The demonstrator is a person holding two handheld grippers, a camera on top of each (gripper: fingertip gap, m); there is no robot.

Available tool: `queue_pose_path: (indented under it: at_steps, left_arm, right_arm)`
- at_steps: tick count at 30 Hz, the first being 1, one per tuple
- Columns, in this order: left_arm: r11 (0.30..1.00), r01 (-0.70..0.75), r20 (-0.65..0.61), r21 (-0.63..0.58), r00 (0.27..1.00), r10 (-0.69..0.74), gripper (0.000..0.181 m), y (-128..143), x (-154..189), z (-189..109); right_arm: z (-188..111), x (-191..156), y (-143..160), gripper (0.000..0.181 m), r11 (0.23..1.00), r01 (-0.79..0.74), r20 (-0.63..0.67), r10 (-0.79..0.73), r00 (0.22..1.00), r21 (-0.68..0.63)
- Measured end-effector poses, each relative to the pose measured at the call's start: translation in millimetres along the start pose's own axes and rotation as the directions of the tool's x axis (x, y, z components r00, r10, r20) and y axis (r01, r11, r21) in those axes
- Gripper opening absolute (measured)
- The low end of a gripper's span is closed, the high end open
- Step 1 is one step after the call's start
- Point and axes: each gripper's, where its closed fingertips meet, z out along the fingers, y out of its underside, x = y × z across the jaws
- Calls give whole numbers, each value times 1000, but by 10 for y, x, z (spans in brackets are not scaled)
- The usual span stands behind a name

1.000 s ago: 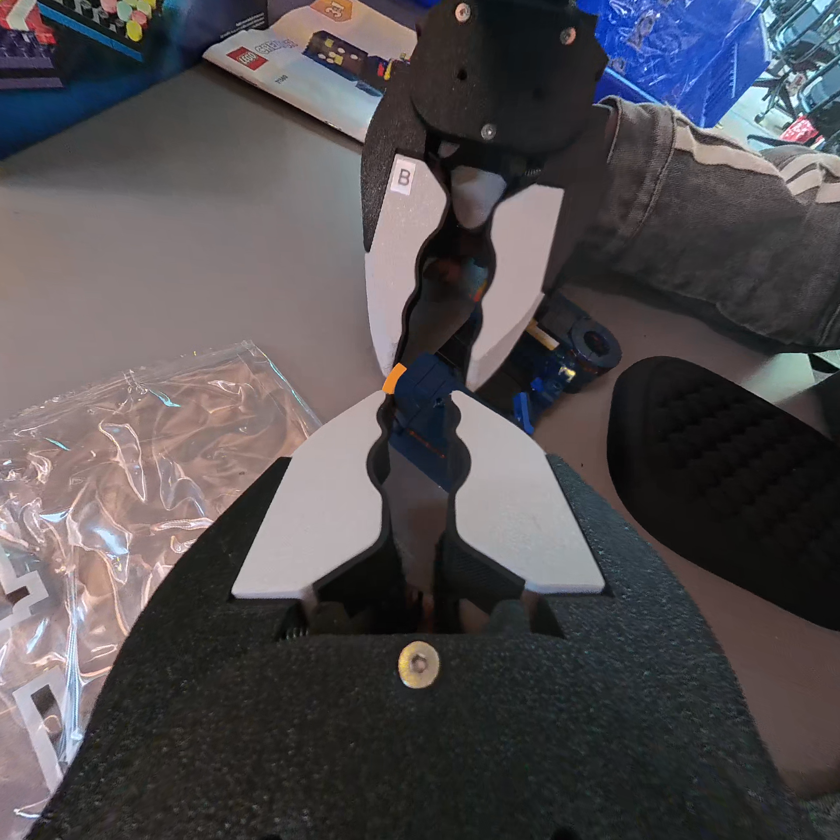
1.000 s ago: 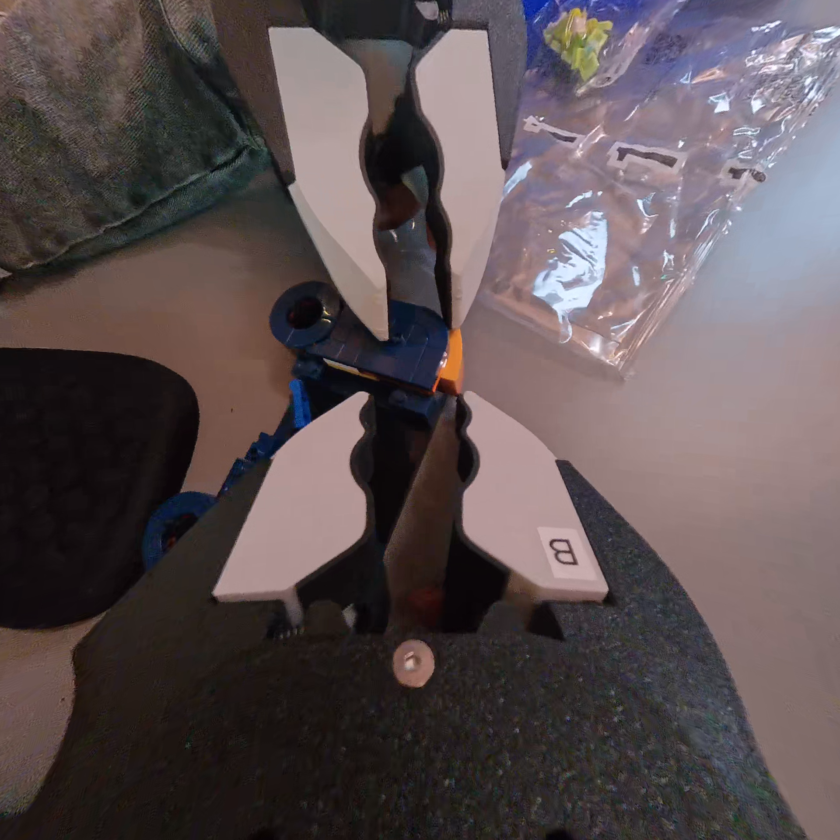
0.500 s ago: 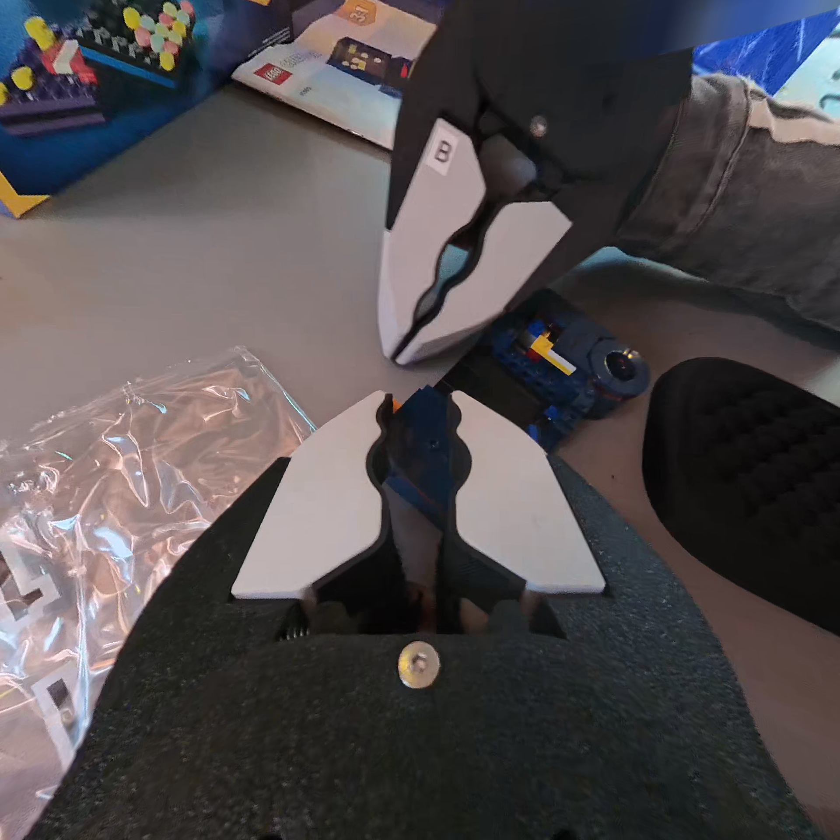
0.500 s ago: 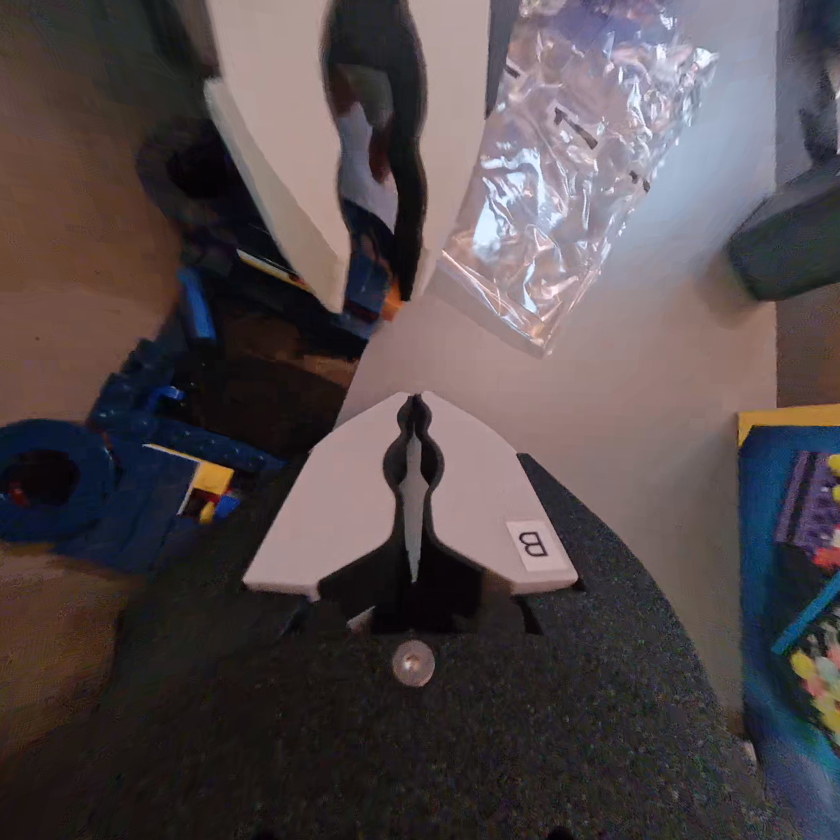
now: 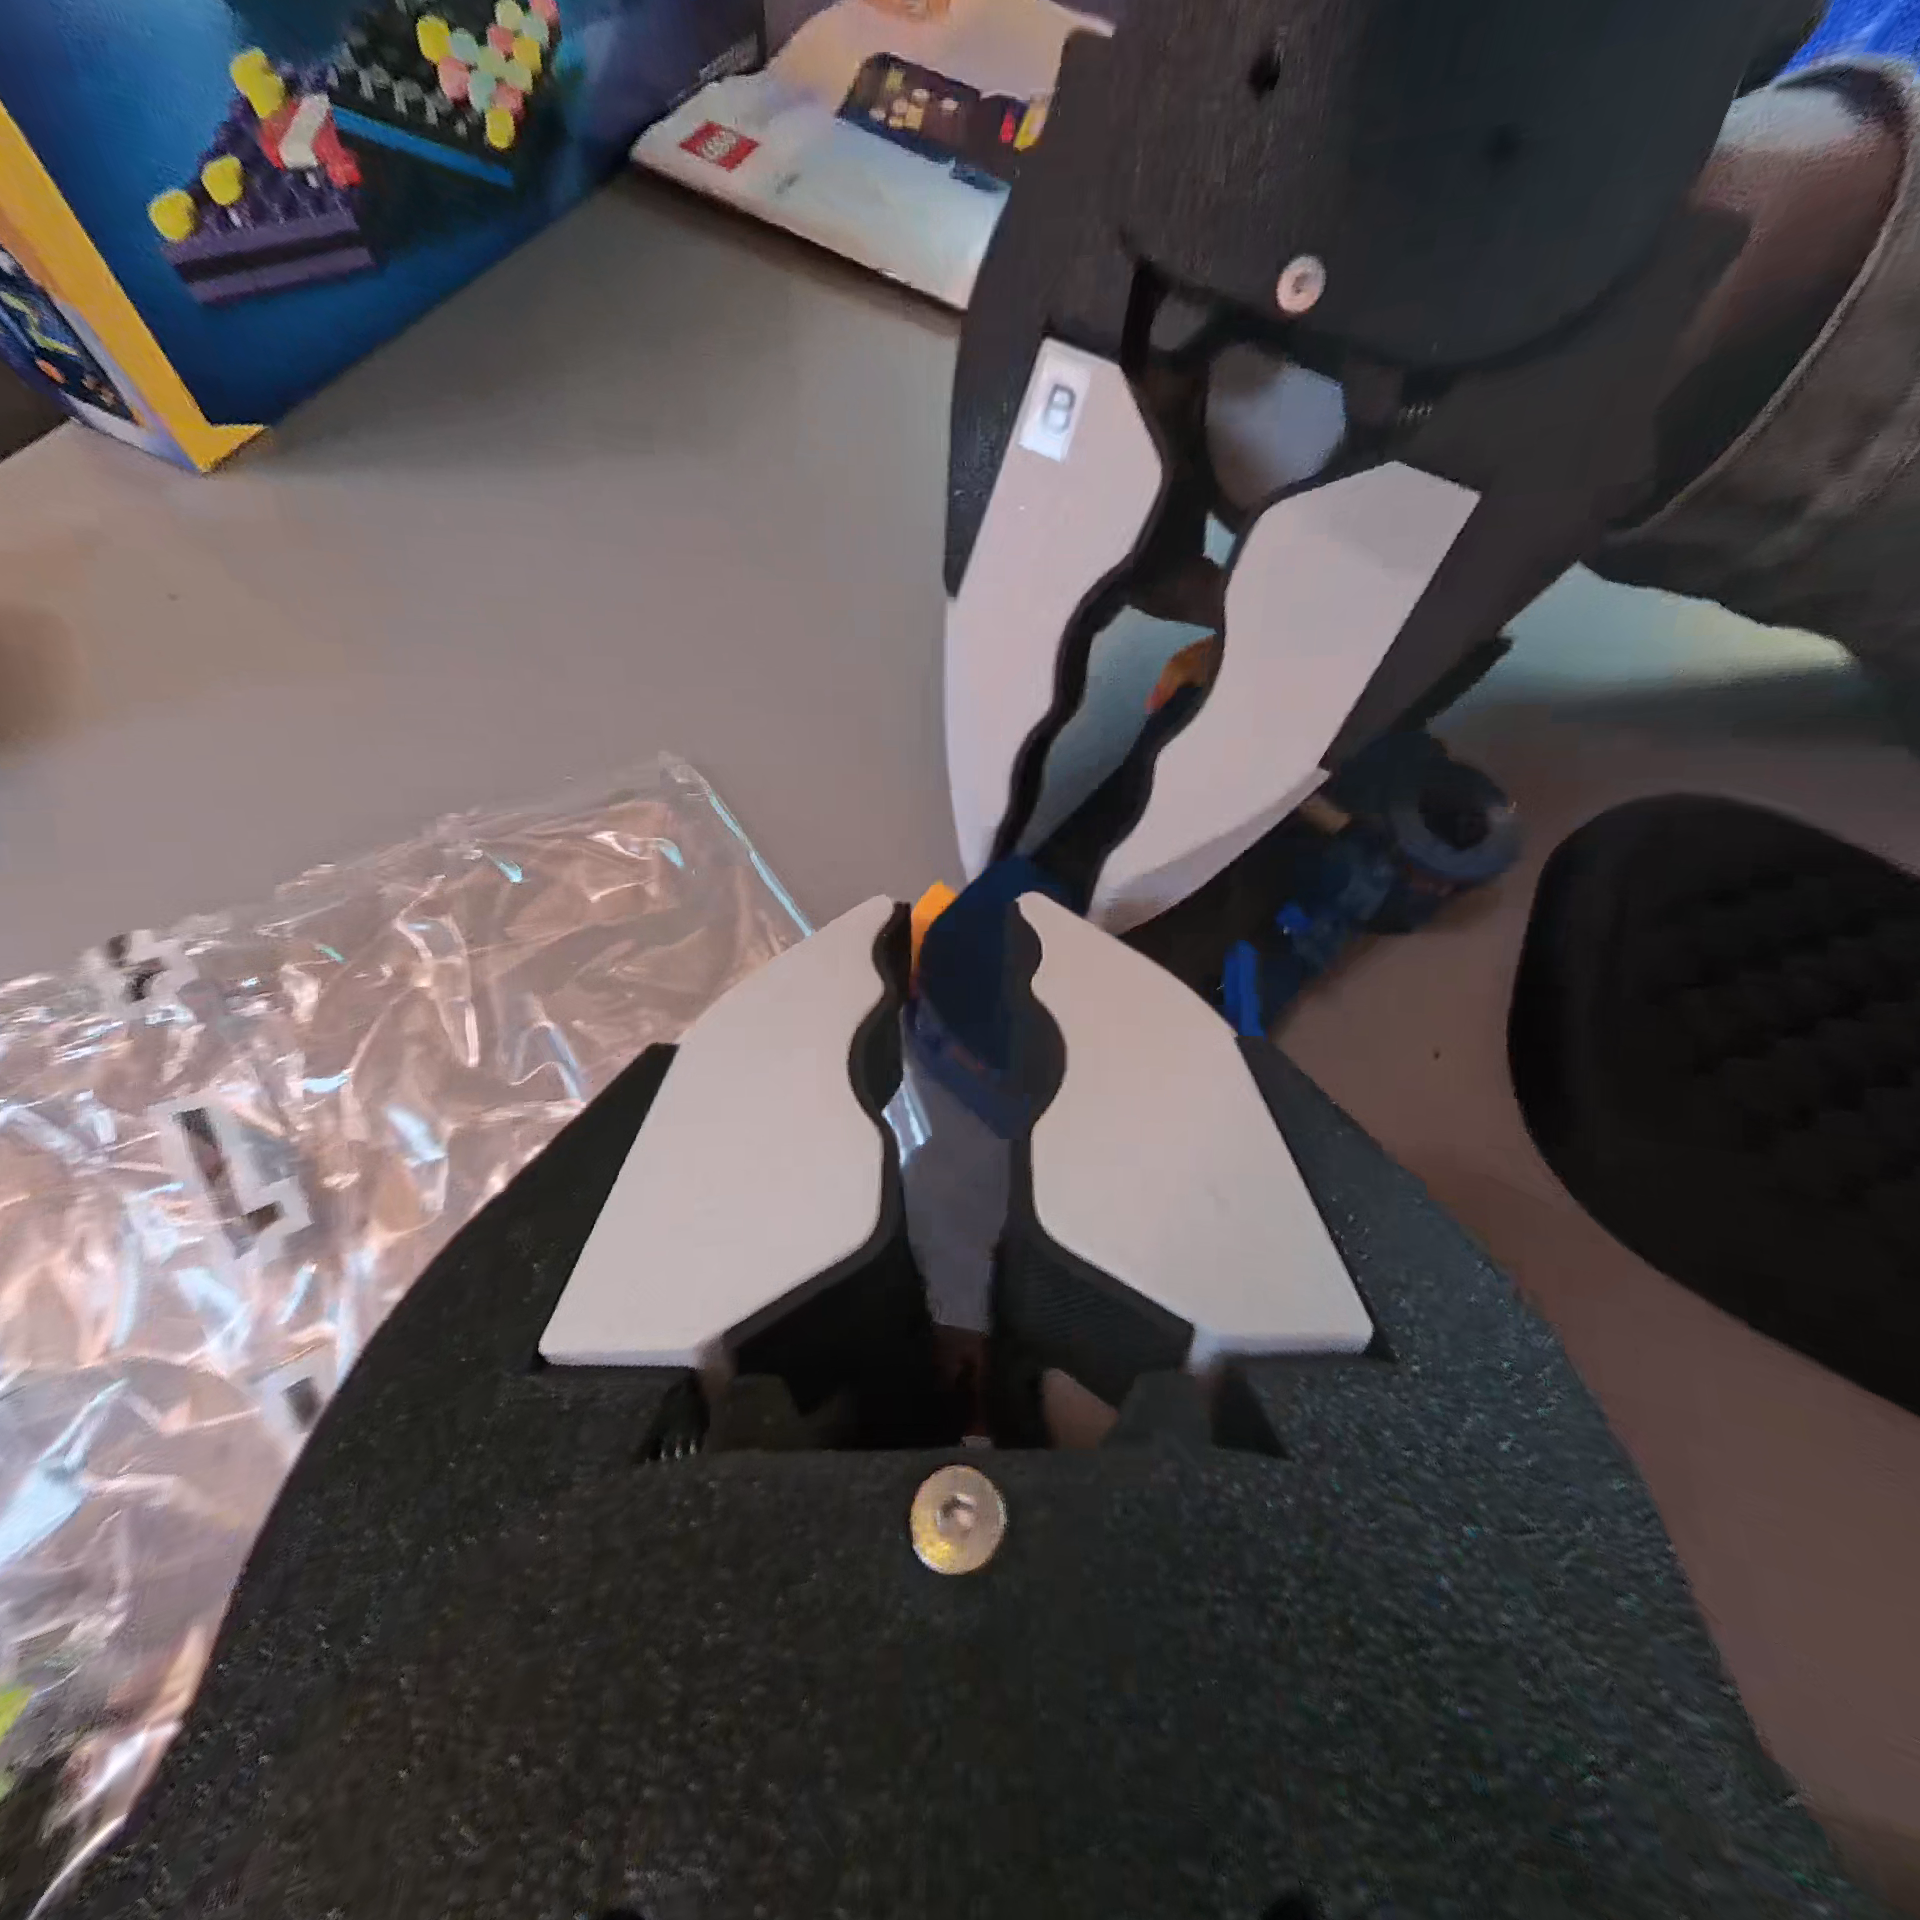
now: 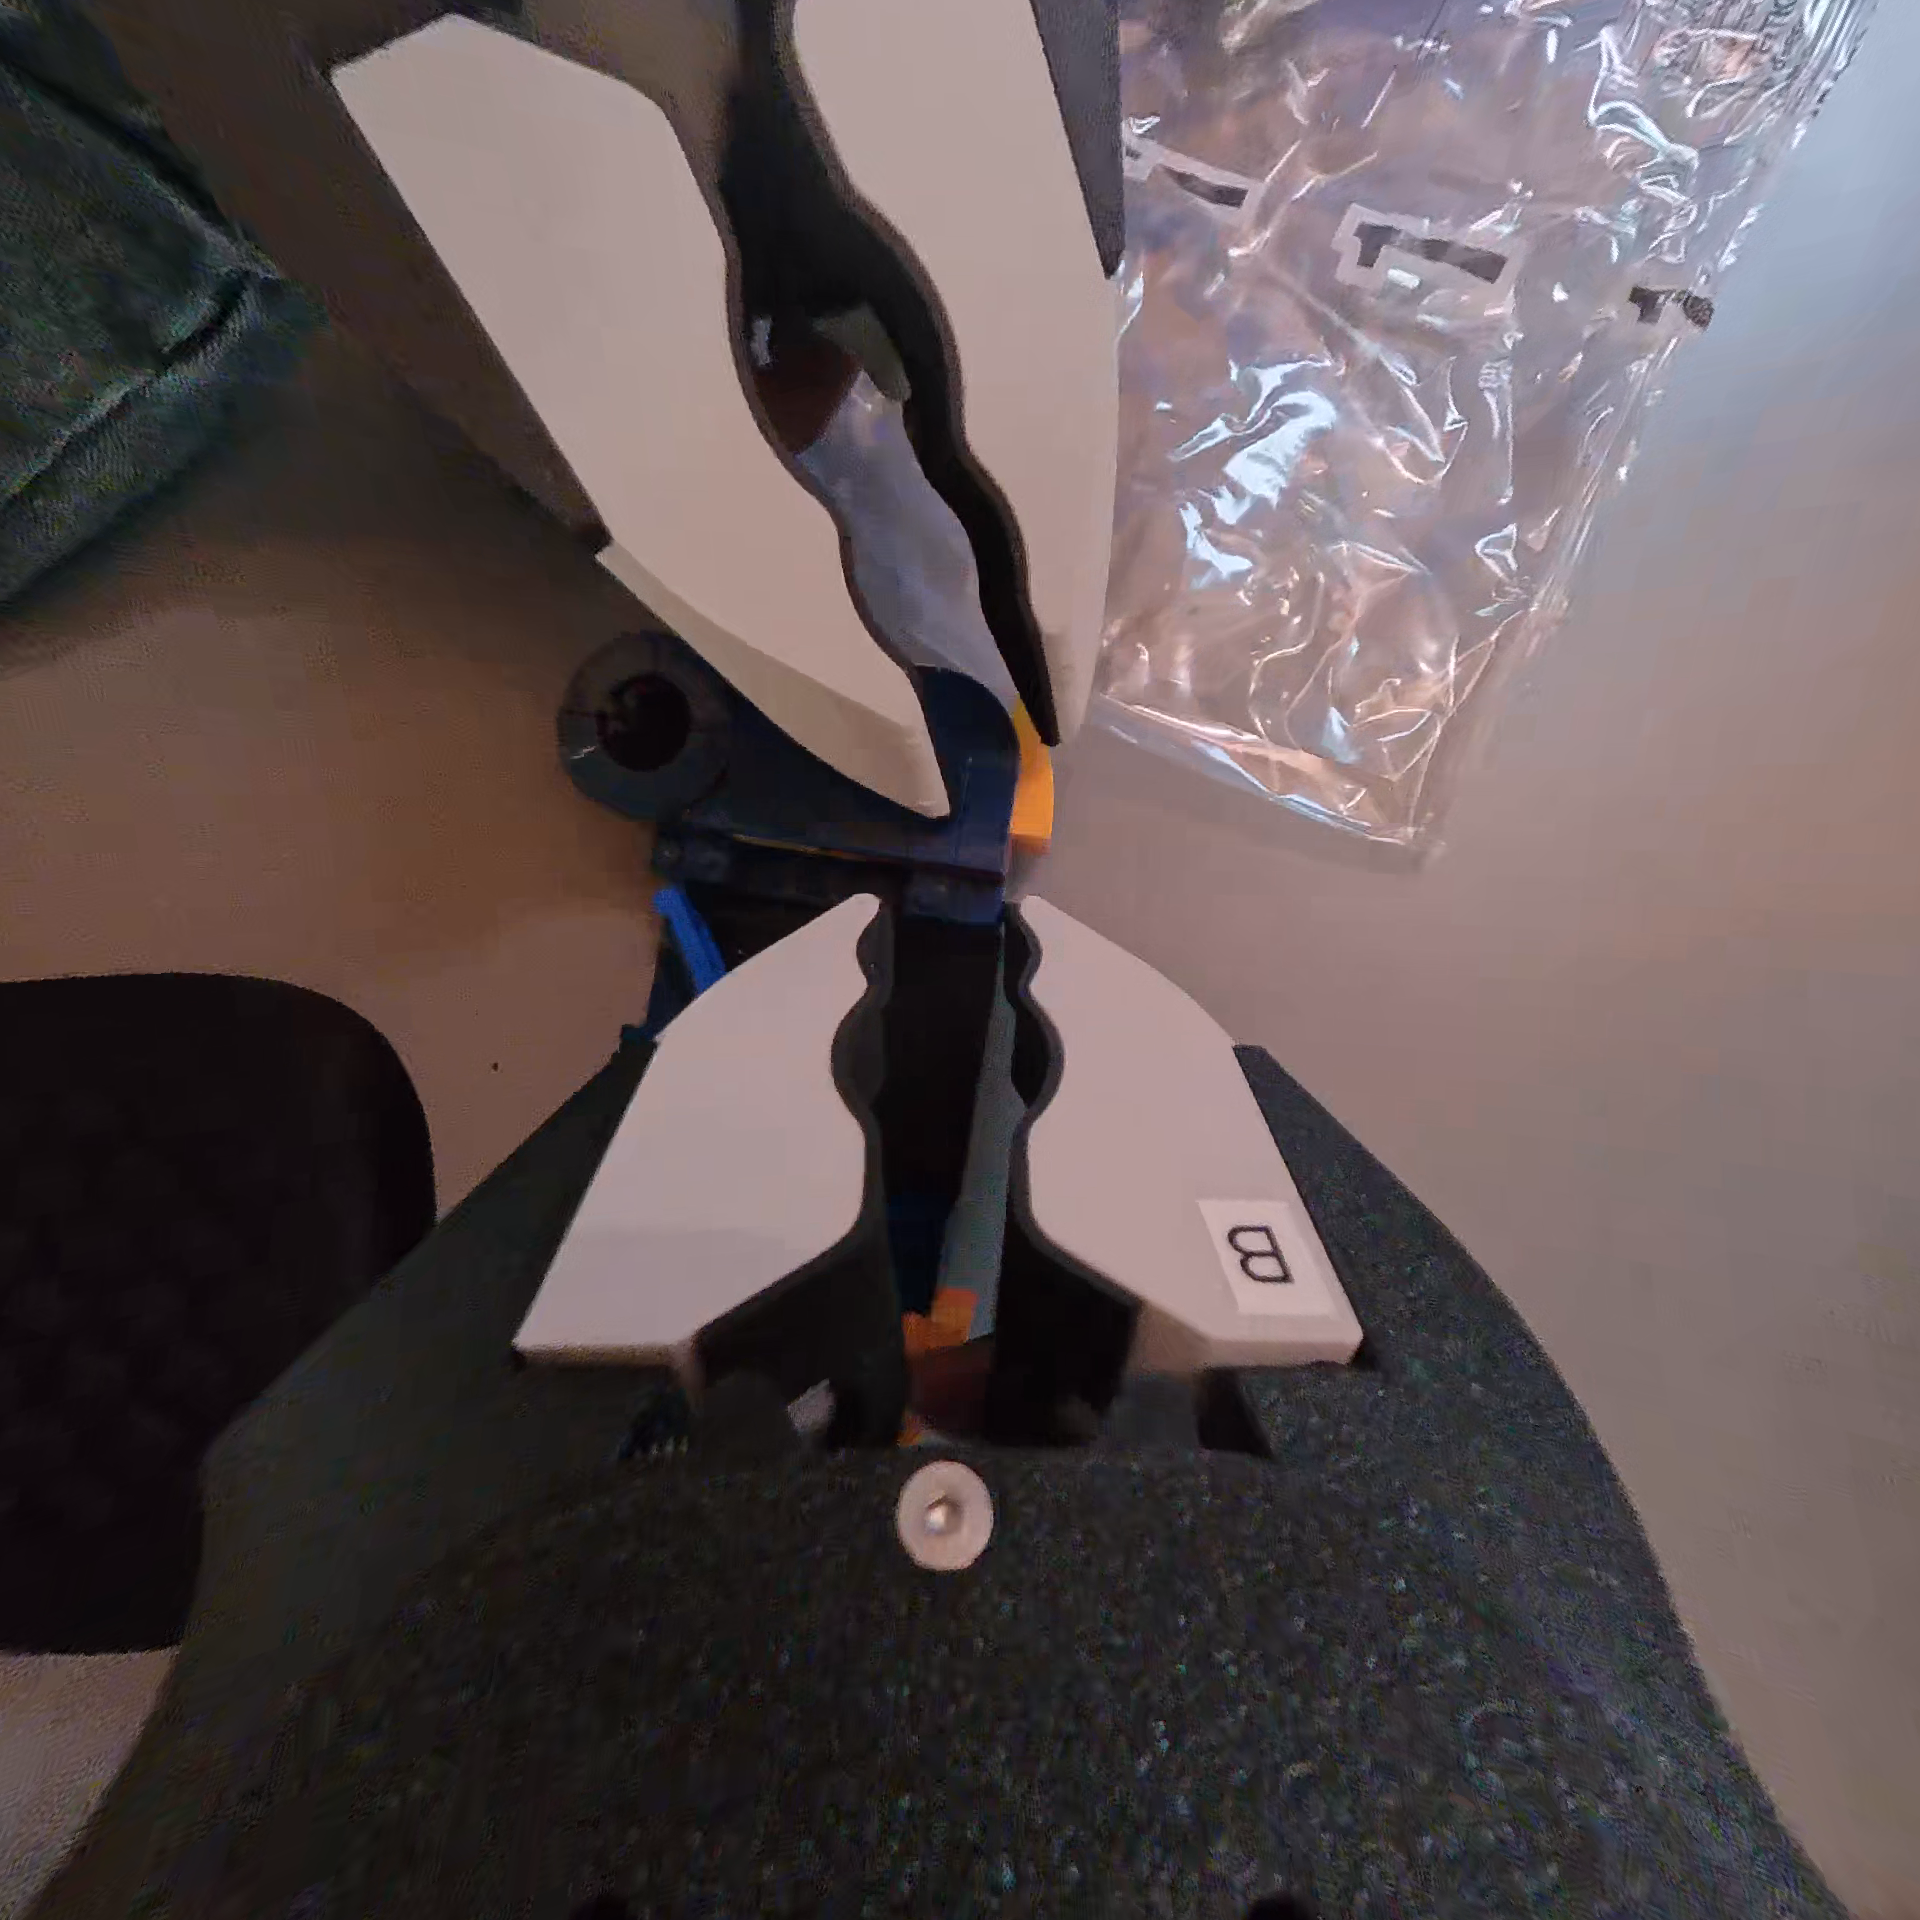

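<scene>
The left gripper (image 5: 961,914) has its jaws closed around a dark blue brick piece (image 5: 977,997) with an orange tile (image 5: 928,914) on its left side, held right at the fingertips. Directly ahead, tip to tip with it, the right gripper (image 5: 1049,862) comes in from the far side; its jaws stand a little apart with a dark blue part between them, though whether they actually pinch it I cannot tell. From the right wrist view the same meeting shows: the right gripper (image 6: 940,909) noses up to the blue piece (image 6: 971,790) and its orange tile (image 6: 1034,800), and the left gripper's fingers (image 6: 727,520) reach down onto it from beyond.

Just past the tips and off to the left gripper's right, a dark blue brick assembly (image 5: 1382,862) with a round ring end lies on the grey table (image 5: 520,582). To the right of that sits a black ribbed pad (image 5: 1745,1060).

On the left gripper's left lies a crumpled clear plastic bag (image 5: 312,1039) with black markings; a yellow-green scrap shows at its near edge, otherwise its contents are not discernible.

Farther off ahead, a white instruction booklet (image 5: 831,177) lies flat, and to its left stands a blue and yellow toy box (image 5: 208,208). A grey sleeve (image 5: 1808,416) reaches in behind the right gripper.
</scene>
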Motion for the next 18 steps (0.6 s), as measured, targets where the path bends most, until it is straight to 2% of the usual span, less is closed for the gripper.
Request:
queue_pose_path:
  at_steps: [5,8,11,15,18]
  left_arm:
    - [993,112,-9,34,994,-111,9,16,-47,-13]
    - [981,185,-32,55,983,-183,4,39,-81,-58]
    - [985,170,-18,44,985,-169,3,42,-83,-64]
    - [989,146,-6,31,989,-146,2,39,-72,-60]
    - [989,148,-4,30,989,-148,3,40,-69,-60]
  right_arm:
    - [11,51,-45,16,993,113,-95,-114,989,-17]
    - [45,55,-108,15,997,82,-115,-80,990,14]
    - [55,44,-153,17,998,-9,-76,13,997,60]
    - [77,7,-152,21,996,-4,-30,7,1000,87]
    - [74,-5,-156,21,993,71,-42,-67,997,98]
